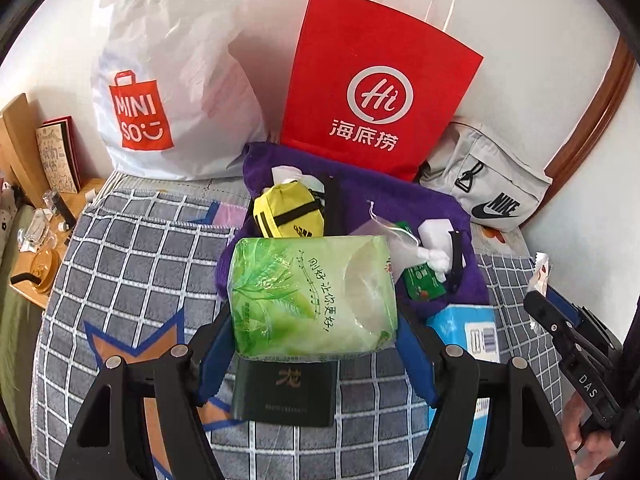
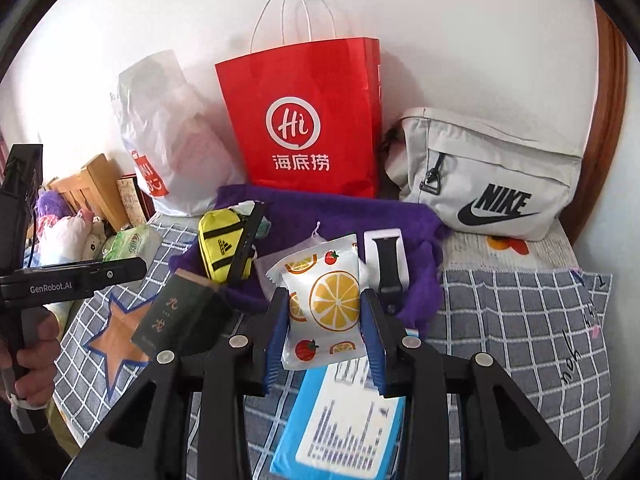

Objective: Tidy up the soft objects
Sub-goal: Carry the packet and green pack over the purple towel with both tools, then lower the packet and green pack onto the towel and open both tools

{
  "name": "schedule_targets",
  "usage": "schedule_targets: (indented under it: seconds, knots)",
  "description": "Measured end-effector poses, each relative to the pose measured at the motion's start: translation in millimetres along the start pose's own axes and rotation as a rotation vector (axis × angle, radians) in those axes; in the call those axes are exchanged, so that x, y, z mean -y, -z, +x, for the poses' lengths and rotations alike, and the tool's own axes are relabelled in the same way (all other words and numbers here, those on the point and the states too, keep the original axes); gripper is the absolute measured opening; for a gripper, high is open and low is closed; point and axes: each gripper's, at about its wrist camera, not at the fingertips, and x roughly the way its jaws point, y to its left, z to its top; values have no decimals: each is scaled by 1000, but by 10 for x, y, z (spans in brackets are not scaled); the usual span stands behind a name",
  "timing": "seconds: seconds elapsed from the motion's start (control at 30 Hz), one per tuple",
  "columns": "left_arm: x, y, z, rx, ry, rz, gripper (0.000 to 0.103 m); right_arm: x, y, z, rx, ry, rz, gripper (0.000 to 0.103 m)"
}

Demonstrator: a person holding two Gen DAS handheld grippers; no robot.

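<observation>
Left gripper [image 1: 316, 320]: jaws set wide, blue pads pressed against both sides of a green tissue pack [image 1: 312, 296], which is lifted clear of the checked blanket [image 1: 132, 248]. A dark green box [image 1: 286, 392] lies on the blanket directly beneath it.

Right gripper [image 2: 324, 324]: jaws drawn narrow, clamped on a white packet printed with orange slices [image 2: 320, 304], held above a blue pack [image 2: 344, 428] lying on the blanket.

Beyond both, a purple towel [image 2: 400, 216] carries a yellow pouch [image 2: 224, 248]. A red paper bag [image 2: 304, 120], a white plastic bag [image 1: 168, 80] and a grey Nike bag [image 2: 488, 176] stand against the wall.
</observation>
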Motion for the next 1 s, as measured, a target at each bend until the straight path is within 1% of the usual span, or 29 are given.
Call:
schedule_targets:
  seconds: [0.27,0.43,0.5,0.63,0.73,0.93,1.0]
  knots:
    - [-22,-273,253,-6,3,-24,72,72,-315,443,-30,-30,-3,39]
    - [-58,-433,444,-18,1,-35,72,68,-465,722,-42,-47,-17,39]
    - [-60,-488,524,-20,1,-34,72,73,-509,851,-61,-61,-16,40]
    - [-45,-574,688,-30,10,-32,72,63,-510,1095,-108,-75,-20,40]
    - [10,-628,816,-41,18,-24,72,25,-450,1280,-160,-83,-37,41]
    - [119,-734,1049,-45,9,6,72,20,-347,1534,-214,-75,-54,41]
    - [138,-762,1136,-53,16,3,72,33,-333,1577,-229,-82,-54,43]
